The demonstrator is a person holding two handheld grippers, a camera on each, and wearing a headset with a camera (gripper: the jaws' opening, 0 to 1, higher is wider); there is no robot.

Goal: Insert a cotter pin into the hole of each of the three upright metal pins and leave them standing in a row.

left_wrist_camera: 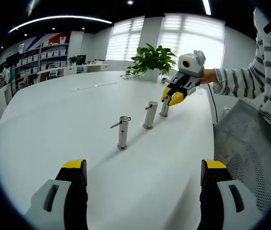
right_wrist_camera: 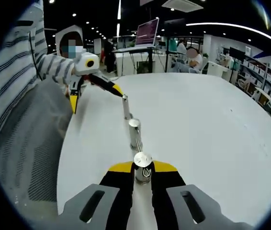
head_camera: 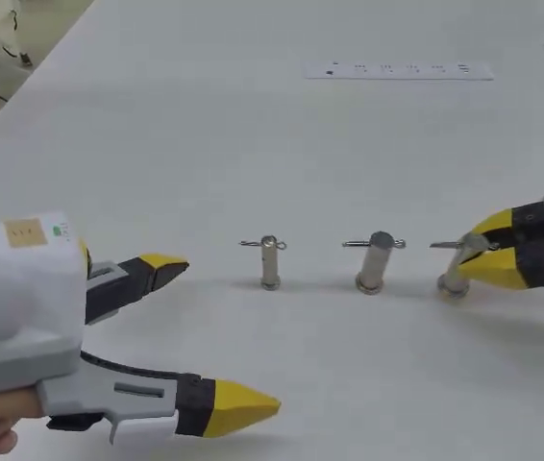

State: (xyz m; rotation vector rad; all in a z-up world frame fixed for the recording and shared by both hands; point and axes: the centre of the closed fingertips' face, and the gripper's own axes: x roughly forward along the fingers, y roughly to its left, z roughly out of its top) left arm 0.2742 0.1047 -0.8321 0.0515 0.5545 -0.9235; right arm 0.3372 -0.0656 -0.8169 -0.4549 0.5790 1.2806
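Three upright metal pins stand in a row on the white table [head_camera: 253, 144]. The left pin [head_camera: 270, 264] and the middle pin [head_camera: 378, 261] each carry a cotter pin through the top. The right pin [head_camera: 455, 271] leans slightly, and its cotter pin [head_camera: 443, 246] sticks out to the left. My right gripper [head_camera: 476, 250] is shut around that pin's top. In the right gripper view the pin head [right_wrist_camera: 142, 159] and the cotter loop sit between the jaws of the right gripper [right_wrist_camera: 143, 167]. My left gripper [head_camera: 229, 334] hangs open, short of the left pin [left_wrist_camera: 122, 133], with nothing in it.
A flat white strip [head_camera: 397, 70] lies far back on the table. The table's left edge [head_camera: 22, 86] runs diagonally. A potted plant [left_wrist_camera: 150, 60] stands beyond the far end of the row. A mesh chair [left_wrist_camera: 250, 139] sits beside the table.
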